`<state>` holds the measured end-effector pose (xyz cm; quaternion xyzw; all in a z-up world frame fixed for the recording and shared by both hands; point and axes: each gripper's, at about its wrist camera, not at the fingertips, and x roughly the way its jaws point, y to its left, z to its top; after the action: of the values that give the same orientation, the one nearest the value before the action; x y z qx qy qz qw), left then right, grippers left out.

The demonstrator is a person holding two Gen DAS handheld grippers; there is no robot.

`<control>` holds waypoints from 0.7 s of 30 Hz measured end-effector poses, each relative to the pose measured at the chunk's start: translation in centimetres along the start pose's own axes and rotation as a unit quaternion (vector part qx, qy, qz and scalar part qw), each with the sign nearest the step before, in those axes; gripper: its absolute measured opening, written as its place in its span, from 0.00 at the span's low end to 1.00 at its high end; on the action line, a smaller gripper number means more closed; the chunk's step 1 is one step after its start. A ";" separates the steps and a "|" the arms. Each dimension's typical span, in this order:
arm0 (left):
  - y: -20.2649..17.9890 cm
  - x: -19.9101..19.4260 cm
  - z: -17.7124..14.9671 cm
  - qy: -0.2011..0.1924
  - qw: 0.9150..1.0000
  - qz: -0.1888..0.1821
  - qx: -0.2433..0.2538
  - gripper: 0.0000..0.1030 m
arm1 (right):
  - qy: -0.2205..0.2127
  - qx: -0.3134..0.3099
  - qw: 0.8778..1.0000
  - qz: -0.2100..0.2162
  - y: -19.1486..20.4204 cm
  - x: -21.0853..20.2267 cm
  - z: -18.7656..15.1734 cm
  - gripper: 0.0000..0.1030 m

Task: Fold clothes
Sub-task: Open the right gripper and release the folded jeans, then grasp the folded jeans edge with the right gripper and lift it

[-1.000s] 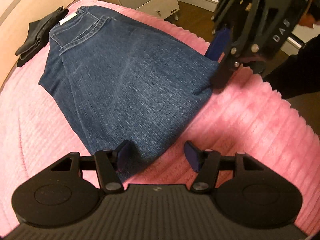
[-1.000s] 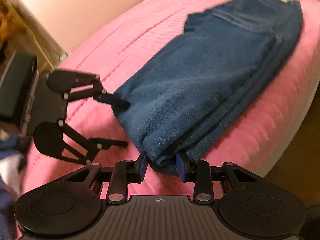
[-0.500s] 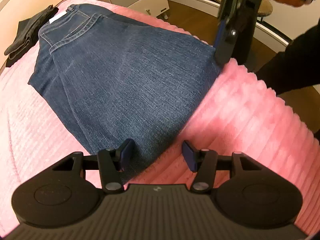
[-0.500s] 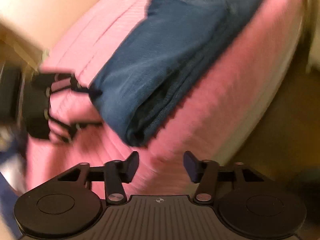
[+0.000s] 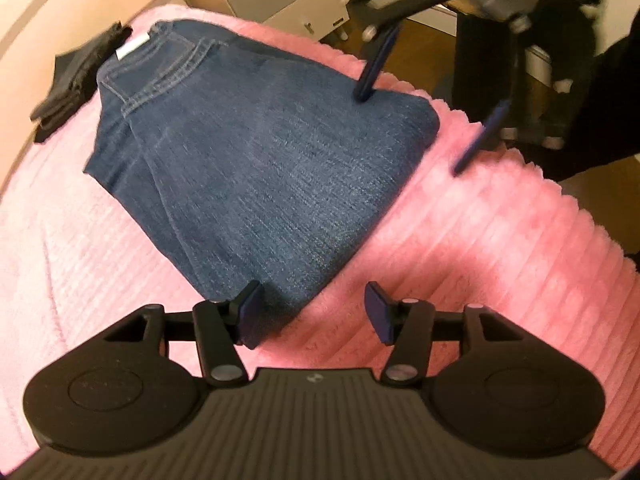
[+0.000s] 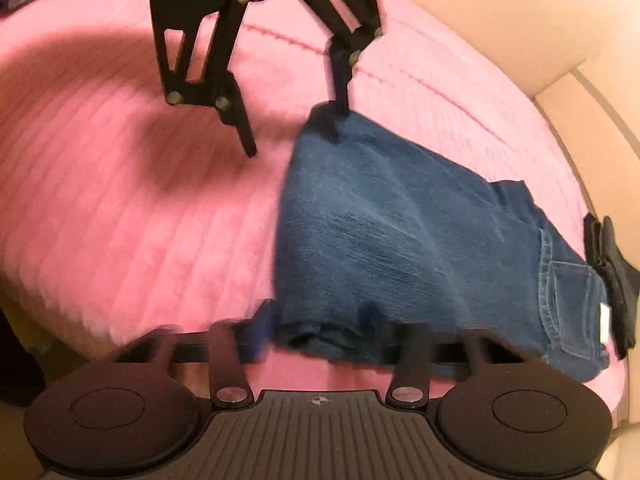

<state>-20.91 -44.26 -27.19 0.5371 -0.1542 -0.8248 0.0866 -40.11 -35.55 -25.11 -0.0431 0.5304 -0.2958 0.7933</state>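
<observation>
We find the folded blue denim jeans (image 5: pixel 256 160) lying on the pink ribbed bedspread (image 5: pixel 480 240), waistband pointing away from both wide-open, empty grippers: left gripper (image 5: pixel 314 312), right gripper (image 5: pixel 416 128).

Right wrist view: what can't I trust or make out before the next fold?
- Right tongs: fingertips motion-blurred, contact with jeans unclear.
- Jeans' near fold edge: hidden behind the right tongs' linkage.
- Black garment: cut off at the frame's right side.
- Left wrist view: right tongs blurred; the person behind is dark and cropped.
</observation>
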 end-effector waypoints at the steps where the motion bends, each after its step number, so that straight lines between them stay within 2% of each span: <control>1: -0.4 -0.1 0.0 -0.005 1.000 0.008 0.010 0.62 | -0.002 0.009 1.000 0.005 -0.5 -0.5 0.1 0.34; 3: -1.4 -0.5 0.2 -0.022 0.998 0.030 0.042 0.71 | -0.007 0.035 0.999 0.011 -1.9 -1.7 0.4 0.29; 7: -2.9 -0.8 0.8 -0.037 0.990 0.063 0.120 0.72 | -0.026 0.106 0.994 0.024 -4.9 -4.2 1.8 0.26; 8: -3.2 -0.7 1.0 -0.038 0.987 0.071 0.136 0.72 | -0.030 0.105 0.994 0.021 -5.3 -4.8 2.0 0.25; 10: -3.1 -0.3 1.3 -0.030 0.984 0.086 0.155 0.56 | -0.037 0.099 0.994 0.015 -5.7 -5.8 2.4 0.23; 11: -3.1 0.0 1.5 -0.022 0.982 0.093 0.164 0.52 | -0.037 0.094 0.995 0.013 -5.8 -6.2 2.5 0.22; 12: -3.0 0.2 1.6 -0.014 0.980 0.100 0.173 0.42 | -0.037 0.089 0.995 0.012 -5.9 -6.6 2.5 0.21; 14: -2.5 0.4 1.6 -0.005 0.977 0.111 0.182 0.31 | -0.036 0.079 0.996 0.008 -6.0 -7.1 2.7 0.20; 15: -2.2 0.3 1.8 -0.003 0.977 0.116 0.180 0.20 | -0.035 0.078 0.996 0.007 -6.1 -7.5 2.8 0.20; 18: -0.5 -1.3 3.0 0.002 0.985 0.102 0.139 0.09 | -0.036 0.076 0.996 0.001 -6.2 -9.2 3.2 0.19; 21: 1.0 -4.1 4.3 -0.002 0.989 0.091 0.116 0.07 | -0.036 0.082 0.996 0.000 -6.5 -11.9 3.9 0.19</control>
<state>-23.15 -43.23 -21.72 0.5252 -0.2974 -0.7913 0.0979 -42.63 -35.73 -11.23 0.0116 0.4758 -0.3361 0.8127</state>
